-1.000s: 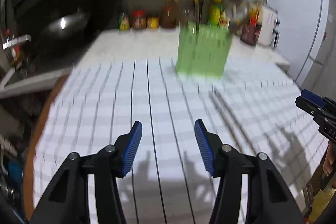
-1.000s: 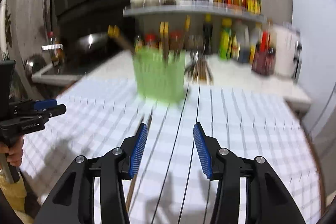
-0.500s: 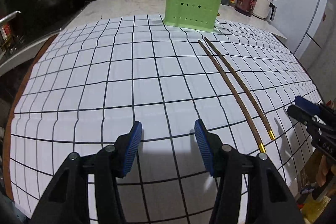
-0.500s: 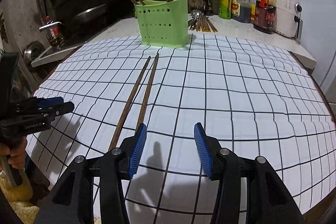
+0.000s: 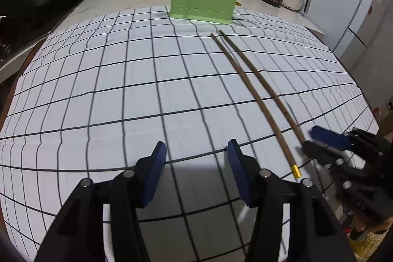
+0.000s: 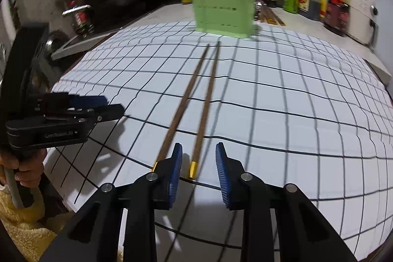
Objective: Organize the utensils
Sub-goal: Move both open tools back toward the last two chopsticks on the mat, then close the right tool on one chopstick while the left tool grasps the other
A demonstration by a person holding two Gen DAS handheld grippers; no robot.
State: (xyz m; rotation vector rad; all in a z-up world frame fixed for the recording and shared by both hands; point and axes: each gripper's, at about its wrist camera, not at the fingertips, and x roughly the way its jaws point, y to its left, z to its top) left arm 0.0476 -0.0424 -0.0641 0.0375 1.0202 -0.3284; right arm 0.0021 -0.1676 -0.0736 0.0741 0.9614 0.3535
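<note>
Right claw (image 6: 199, 158) wide, straddling gold tip of one chopstick (image 6: 205, 112); left claw (image 5: 196, 156) wide, empty, over grid mat (image 5: 122, 102).

Right gripper (image 6: 199, 161) sits low at 6 o'clock with jaws apart, the gold-capped end of the right chopstick (image 6: 205, 109) lying between its blue pads (image 6: 175, 173); whether a pad touches it cannot be told. The left chopstick (image 6: 183, 102) lies just beside it on the checked cloth (image 6: 294, 102), both pointing toward the green utensil holder (image 6: 222, 7) at 12 o'clock. Left gripper (image 6: 110, 106) is in view at 9 o'clock, side-on, above the cloth's edge.
</note>
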